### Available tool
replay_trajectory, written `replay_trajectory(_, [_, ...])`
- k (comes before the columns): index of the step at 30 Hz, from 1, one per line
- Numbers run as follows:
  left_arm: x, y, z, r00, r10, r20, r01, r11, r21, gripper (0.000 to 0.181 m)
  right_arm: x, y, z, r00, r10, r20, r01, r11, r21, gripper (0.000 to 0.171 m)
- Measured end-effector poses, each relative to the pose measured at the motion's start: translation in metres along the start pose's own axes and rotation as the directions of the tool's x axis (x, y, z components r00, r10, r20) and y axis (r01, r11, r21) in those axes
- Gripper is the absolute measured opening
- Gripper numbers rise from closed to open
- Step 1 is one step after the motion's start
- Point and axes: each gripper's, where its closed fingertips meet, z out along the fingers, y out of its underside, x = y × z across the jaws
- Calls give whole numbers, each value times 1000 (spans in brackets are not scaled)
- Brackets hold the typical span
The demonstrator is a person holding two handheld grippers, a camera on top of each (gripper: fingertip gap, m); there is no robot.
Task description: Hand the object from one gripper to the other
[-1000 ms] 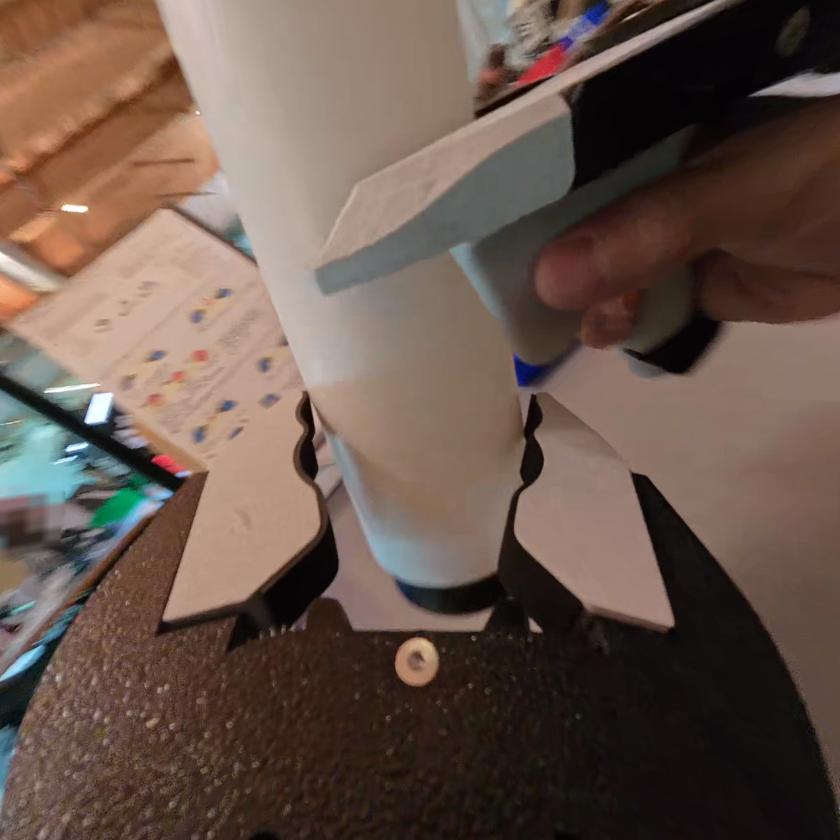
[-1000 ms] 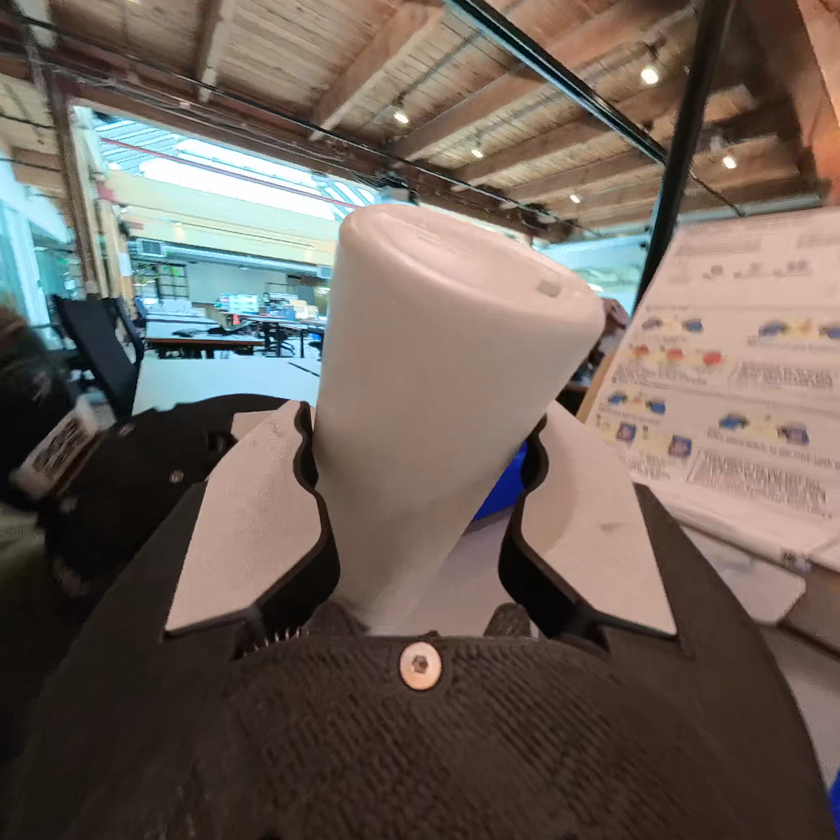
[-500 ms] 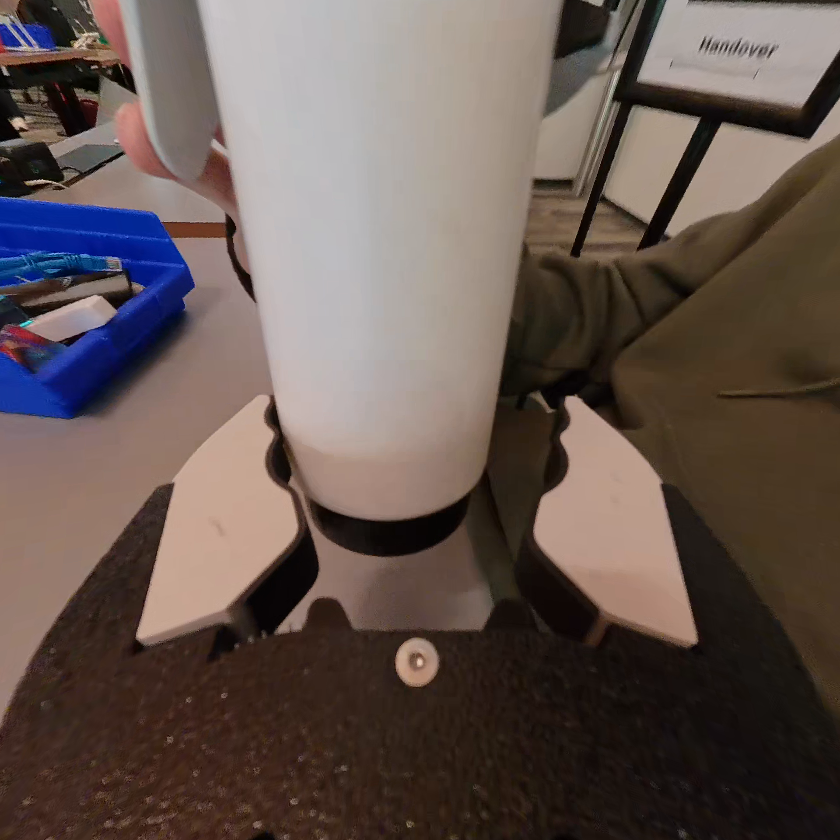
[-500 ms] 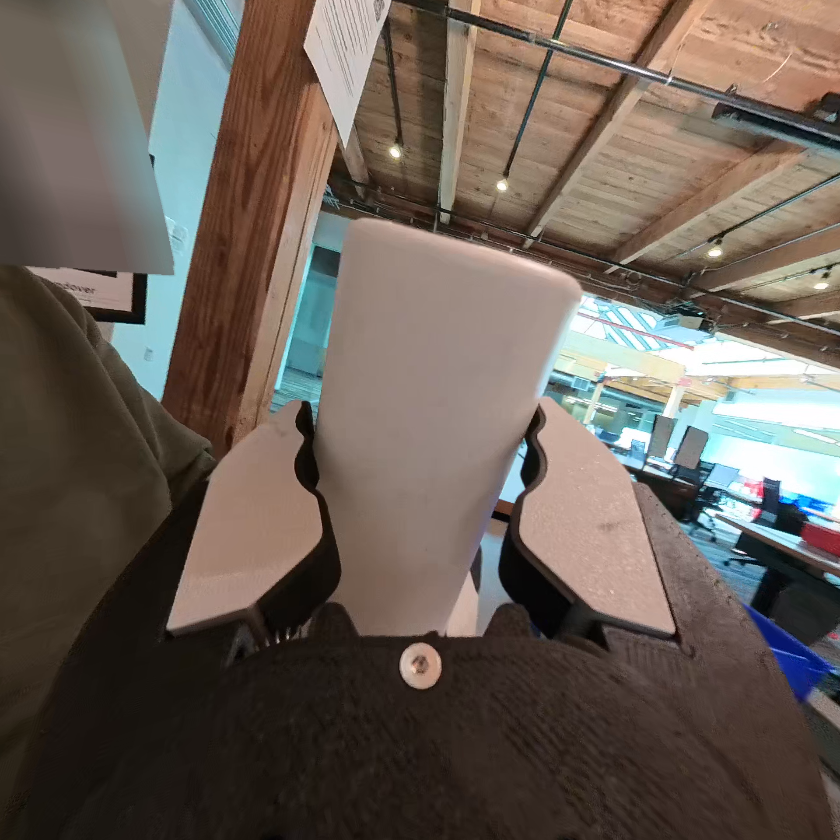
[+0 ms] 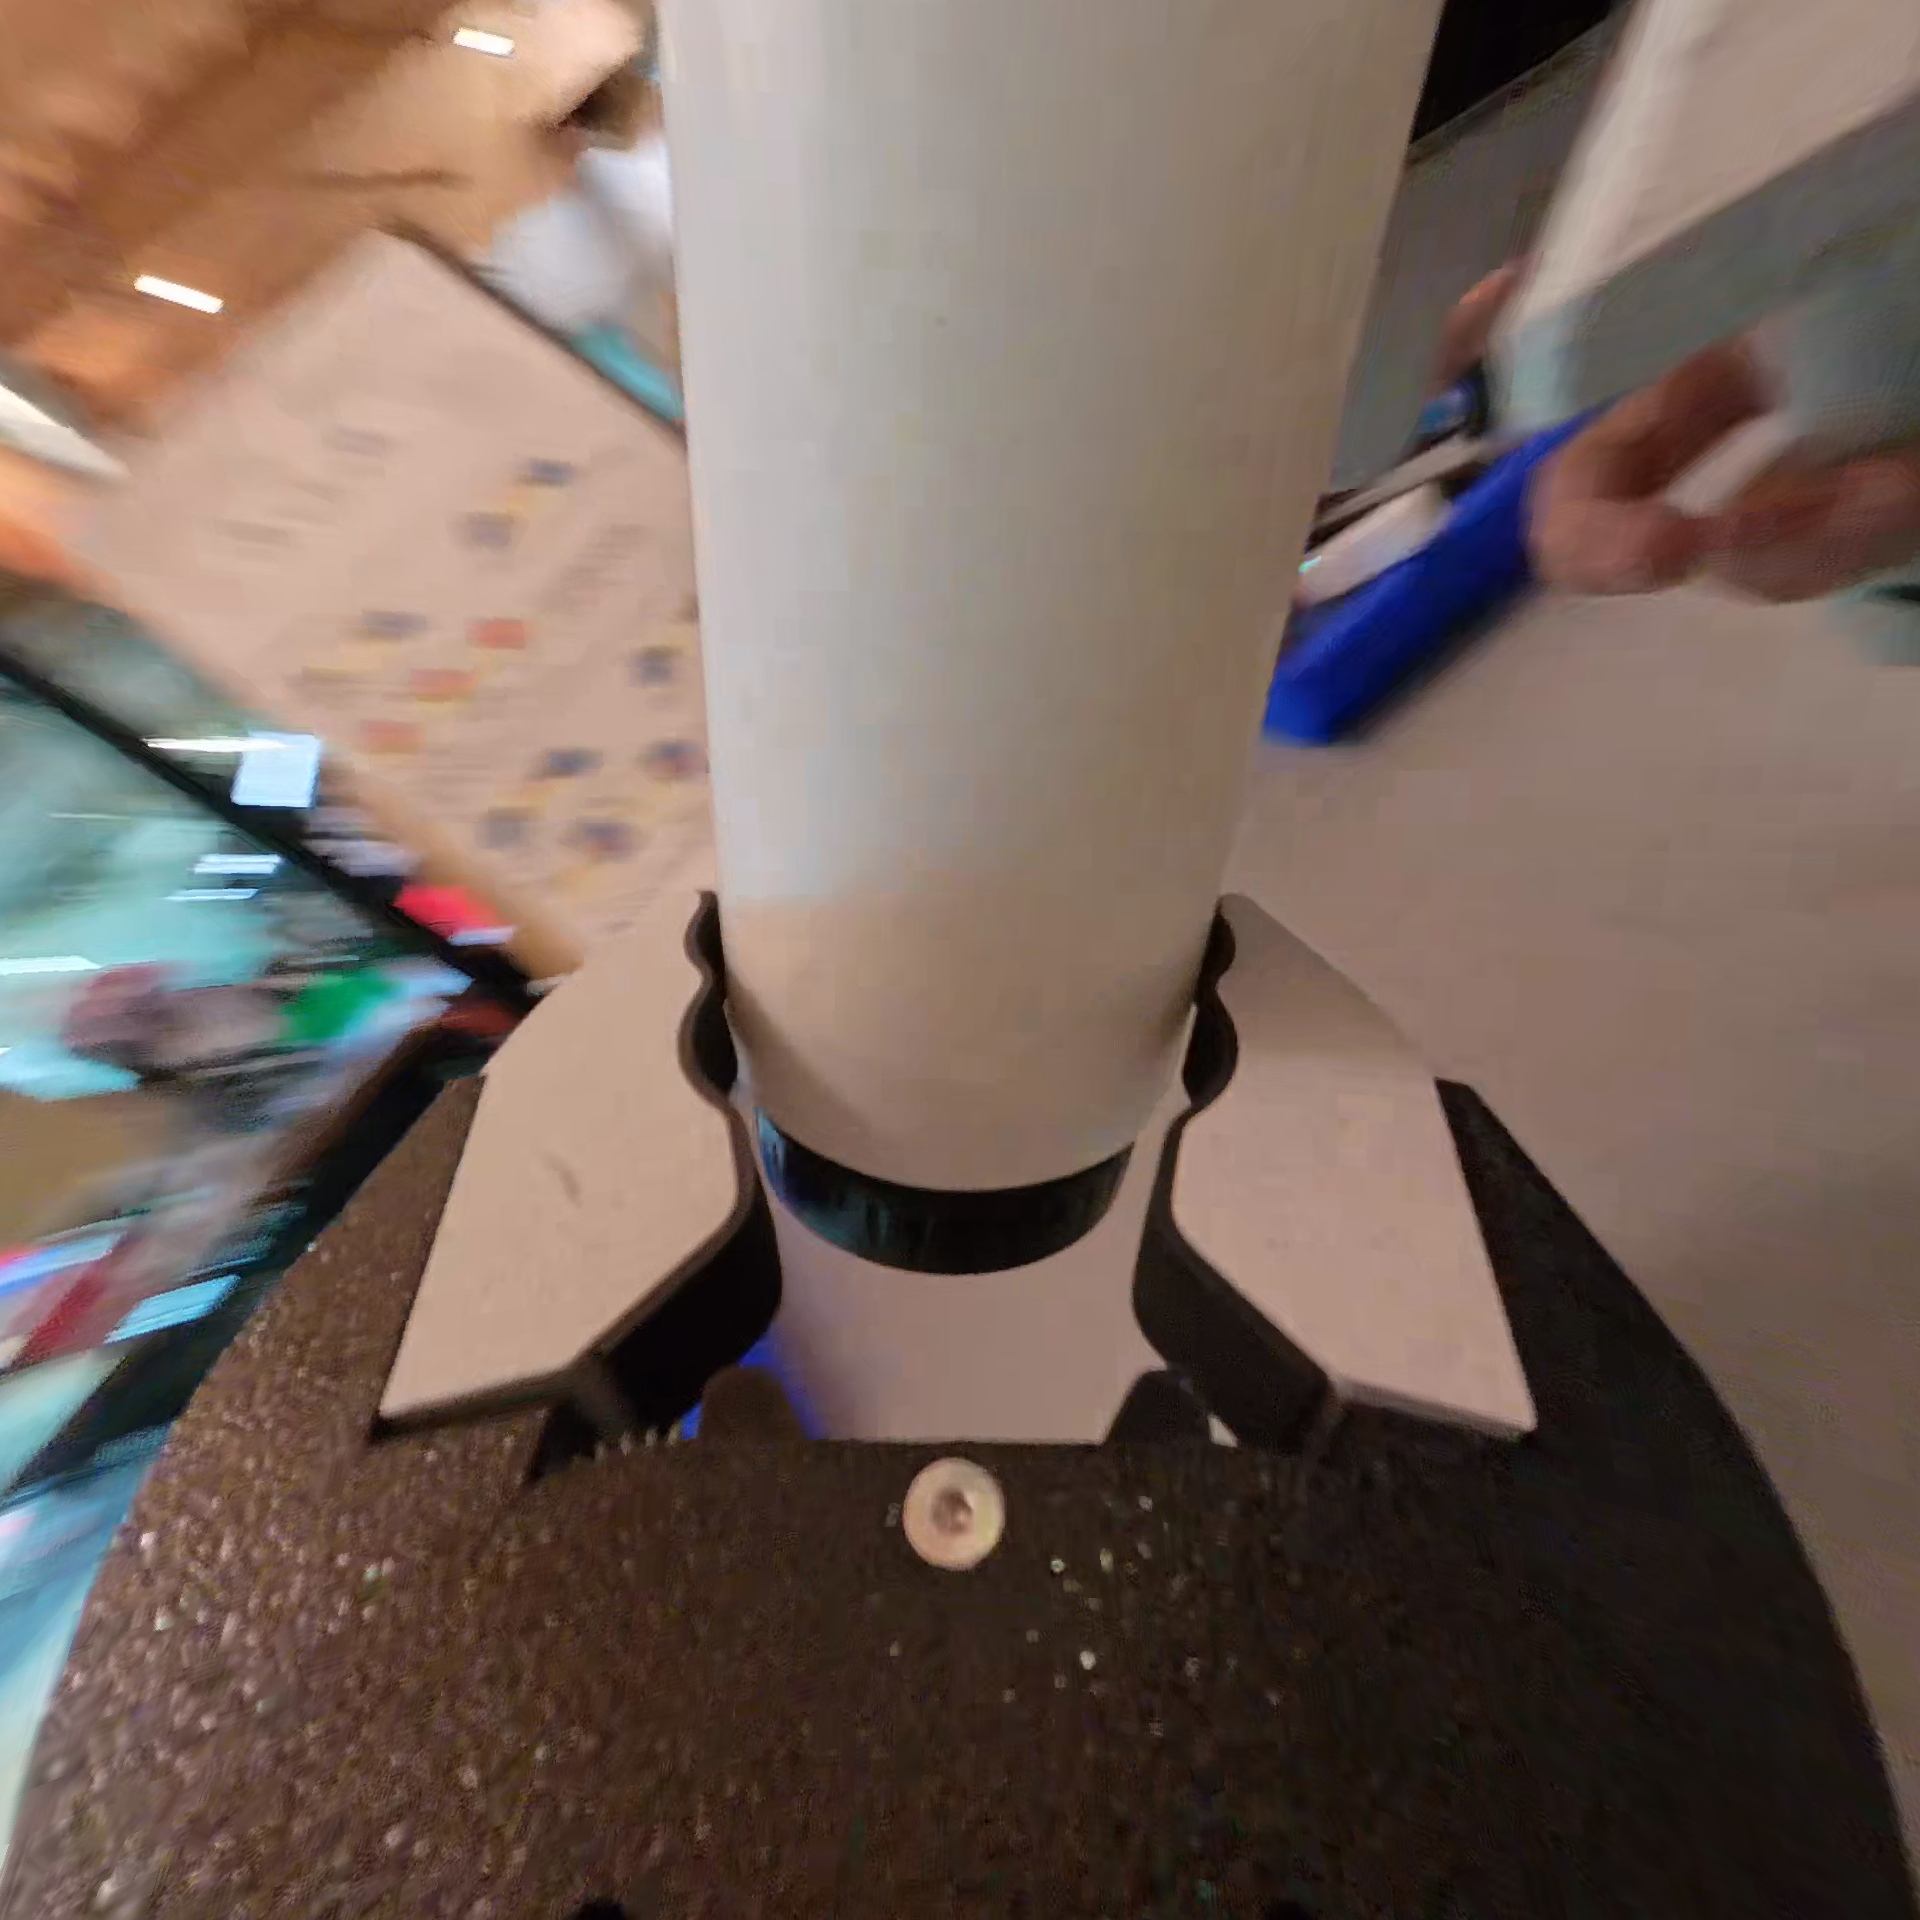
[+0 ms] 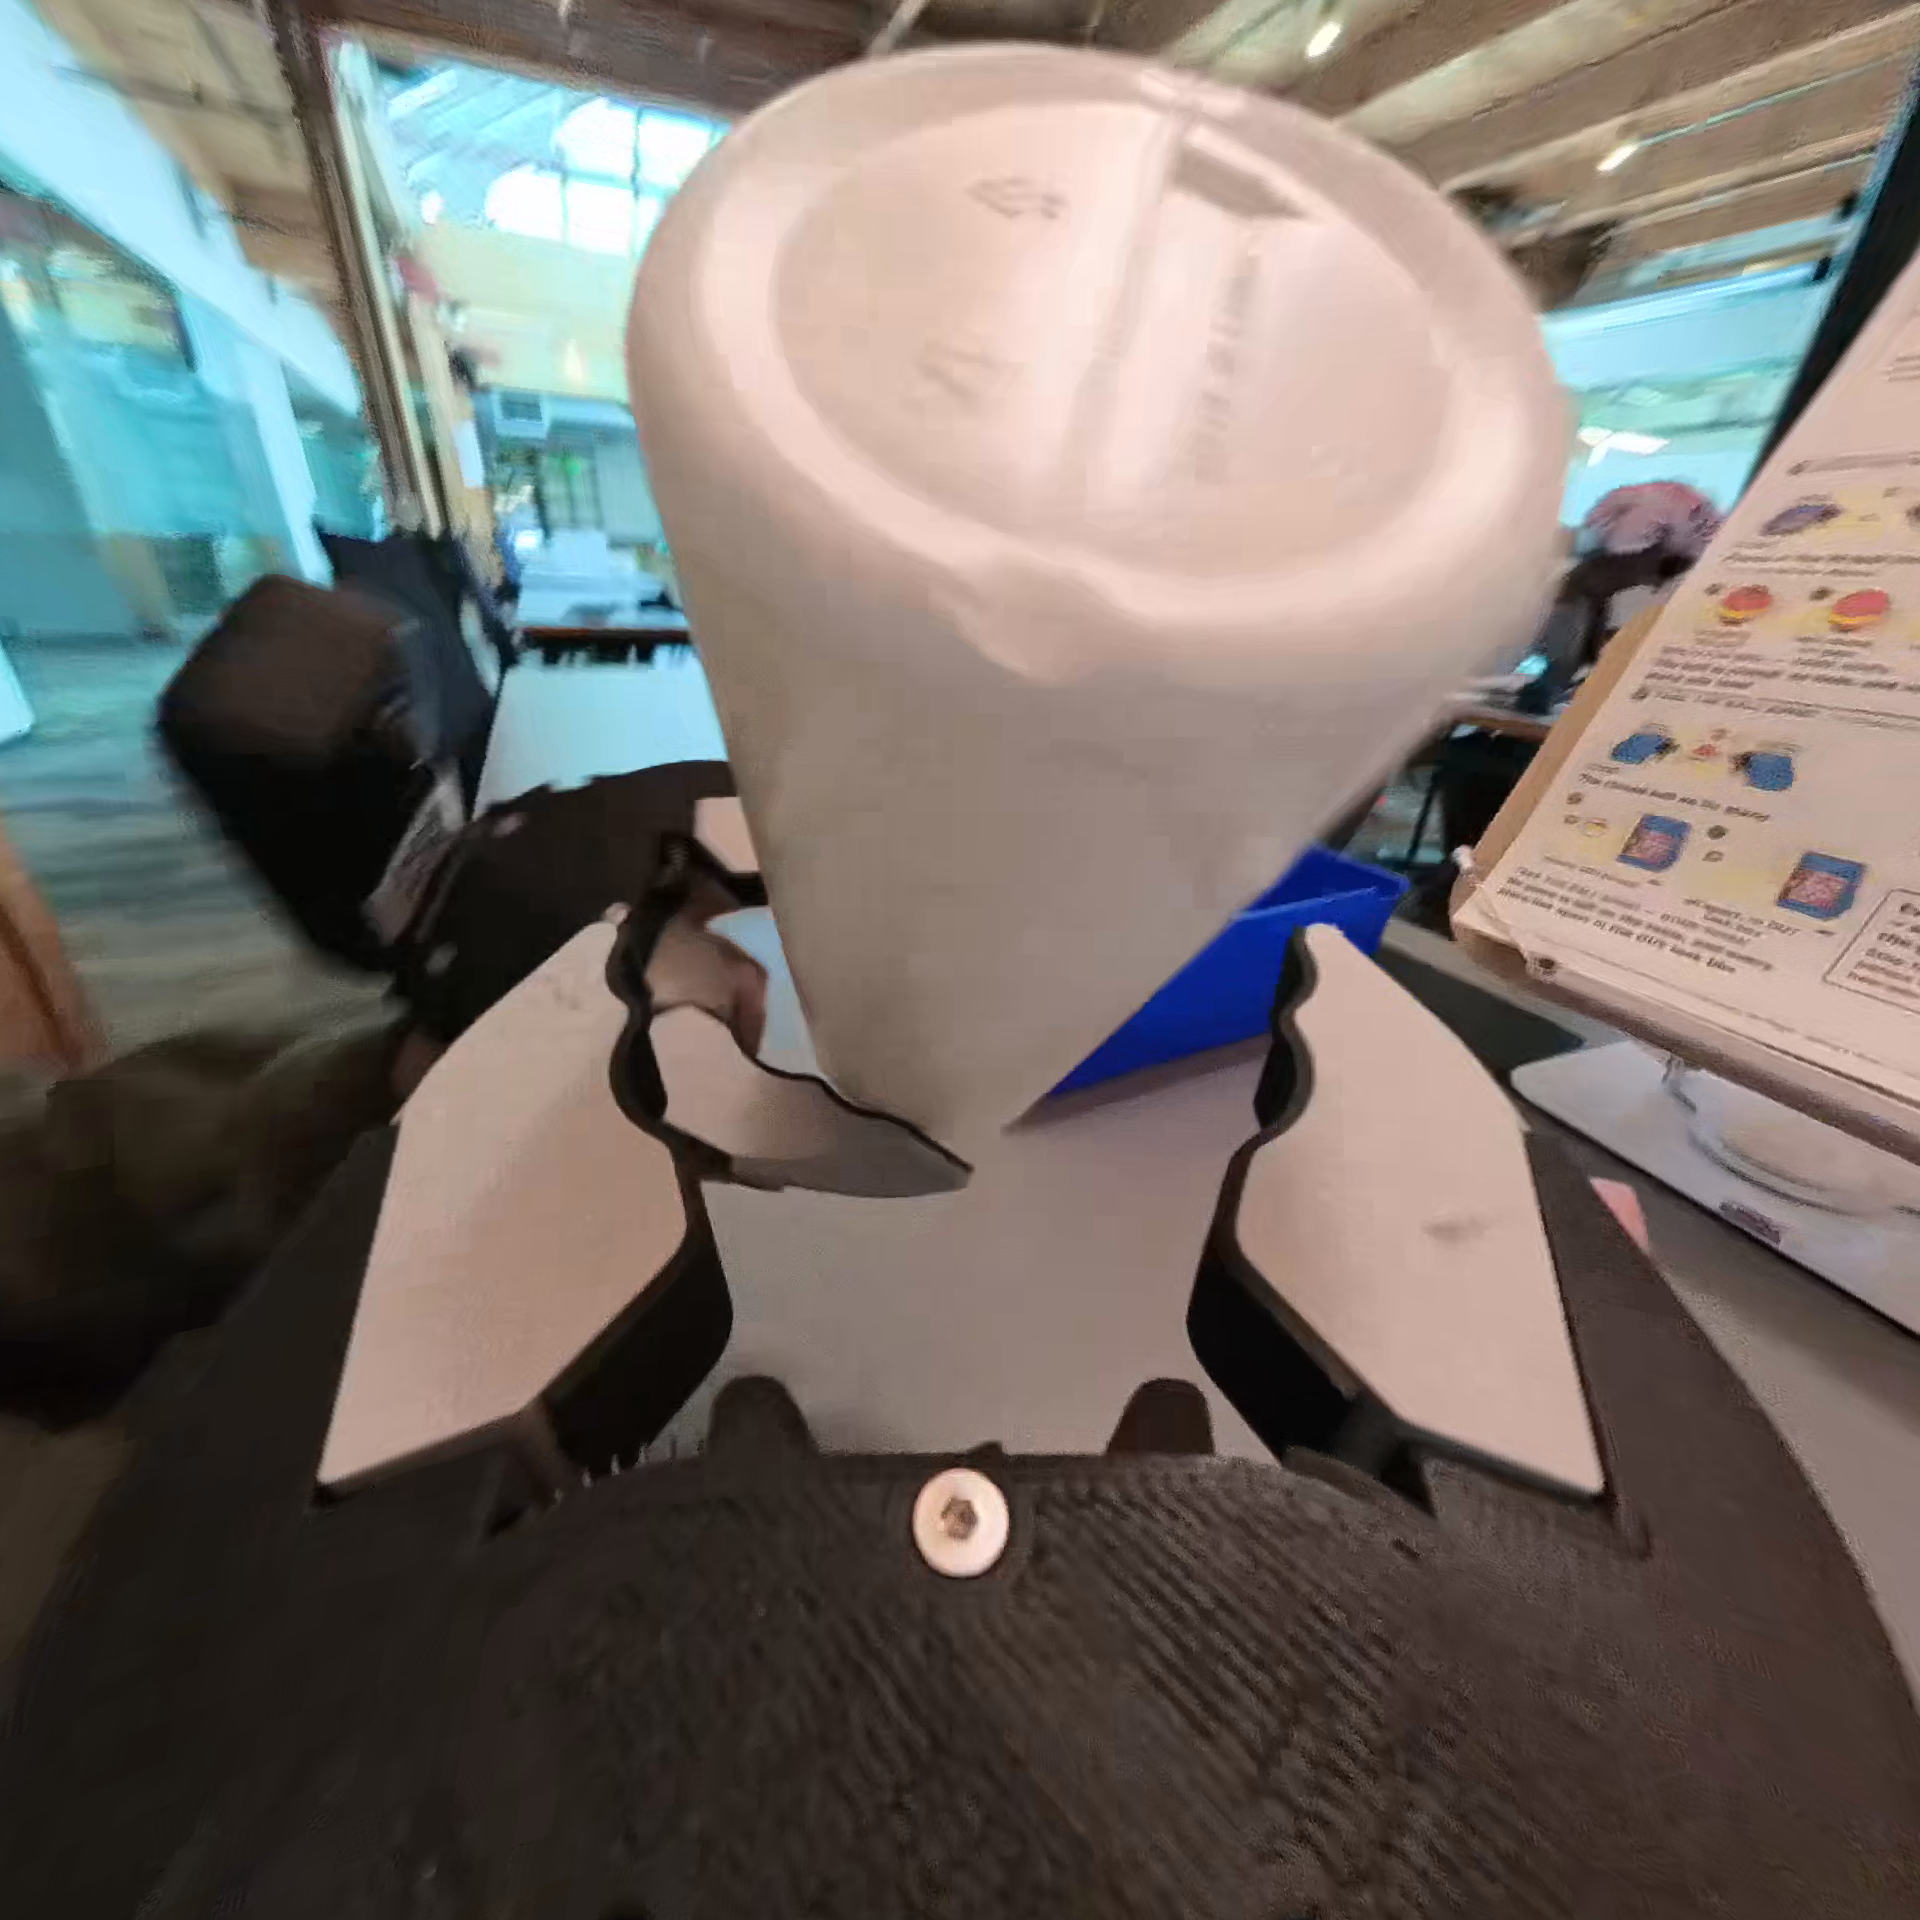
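My left gripper [image 5: 961,997] has its two fingers pressed against the sides of the white bottle [image 5: 997,540], just above the black band [image 5: 940,1210] near its lower end, so I read this as a firm pinch. The bottle stands straight up out of the jaws and runs off the top of the left wrist view.

My right gripper [image 6: 961,1023] is spread wide with nothing between its fingers. In the right wrist view the bottle's flat end [image 6: 1101,343] faces the camera and its body sits beyond my fingertips, apart from both pads. The left gripper's fingers show at the bottle's far, narrow end.

I judge the handover itself done: the bottle belongs to the left side and the right has let go. What is left, as I see it, is backing the right gripper clear.

A blue bin [image 6: 1262,982] sits on the grey table [image 5: 1558,935] behind the bottle, and an instruction sheet [image 6: 1756,769] leans at the table's right edge.
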Motion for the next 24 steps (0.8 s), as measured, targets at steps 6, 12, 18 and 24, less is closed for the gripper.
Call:
replay_trajectory(6, [-24, -22, -20, 819, 415, 397, -368, 910, -191, 86, -7, -2, 22, 988, 122, -94, -101, 974, 202, 102])
replay_trajectory(12, [-14, -26, -16, 840, 373, 395, -347, 928, -139, 86, -1, -5, 13, 976, 211, -54, -191, 948, 255, 97])
replay_trajectory(18, [-16, -26, -17, 830, 371, 416, -351, 928, -128, 86, -3, -5, 14, 982, 181, -47, -164, 954, 252, 95])
replay_trajectory(24, [-6, -36, -17, 901, 259, 348, -278, 961, 4, 83, 10, -18, 1, 988, 120, -100, -85, 950, 300, 96])
